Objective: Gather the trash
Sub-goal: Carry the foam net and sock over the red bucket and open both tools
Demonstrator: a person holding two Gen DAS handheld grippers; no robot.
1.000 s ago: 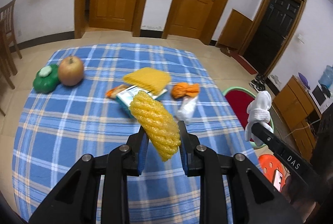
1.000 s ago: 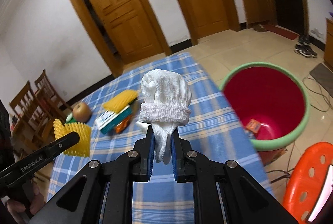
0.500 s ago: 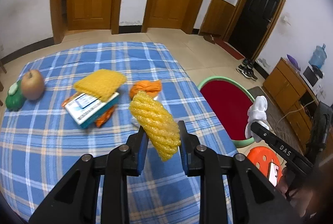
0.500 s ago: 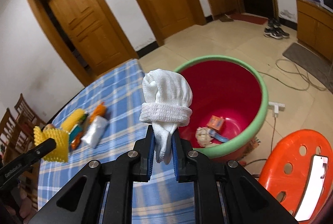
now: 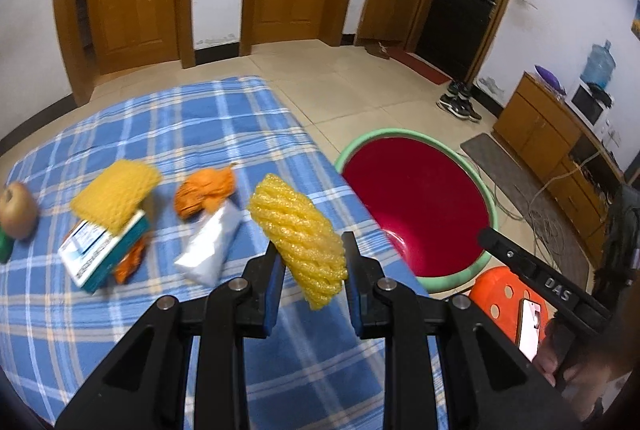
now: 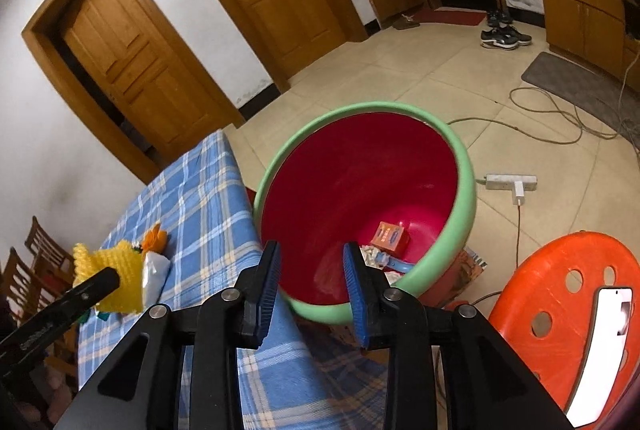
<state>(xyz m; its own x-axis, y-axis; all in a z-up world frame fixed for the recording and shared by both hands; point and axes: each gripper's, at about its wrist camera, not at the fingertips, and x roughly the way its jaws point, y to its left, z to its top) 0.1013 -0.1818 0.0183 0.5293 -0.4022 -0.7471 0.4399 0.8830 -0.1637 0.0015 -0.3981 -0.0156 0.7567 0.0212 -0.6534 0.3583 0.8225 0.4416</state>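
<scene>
My left gripper (image 5: 312, 262) is shut on a yellow foam fruit net (image 5: 298, 230), held above the blue checked table (image 5: 180, 118) near its right edge. The red bin with a green rim (image 5: 400, 132) stands on the floor just beyond that edge. My right gripper (image 6: 310, 270) hangs over the near rim of the bin (image 6: 466, 166); its jaws are opening and nothing is between them. At the bin's bottom lie a small orange box (image 6: 390, 236) and pale scraps (image 6: 372, 256). The white cloth is not in view.
On the table lie an orange bag (image 5: 204, 190), a silver pouch (image 5: 210, 242), a second yellow net (image 5: 116, 190) on a teal and white box (image 5: 100, 250), and an apple (image 5: 16, 210). An orange stool (image 6: 560, 294) with a phone (image 6: 600, 342) stands beside the bin; a power strip (image 6: 510, 182) and cables lie behind.
The right jaws have parted and the white cloth they held is gone from them. Both grippers have swung from the table towards the bin; the left still holds the yellow net.
</scene>
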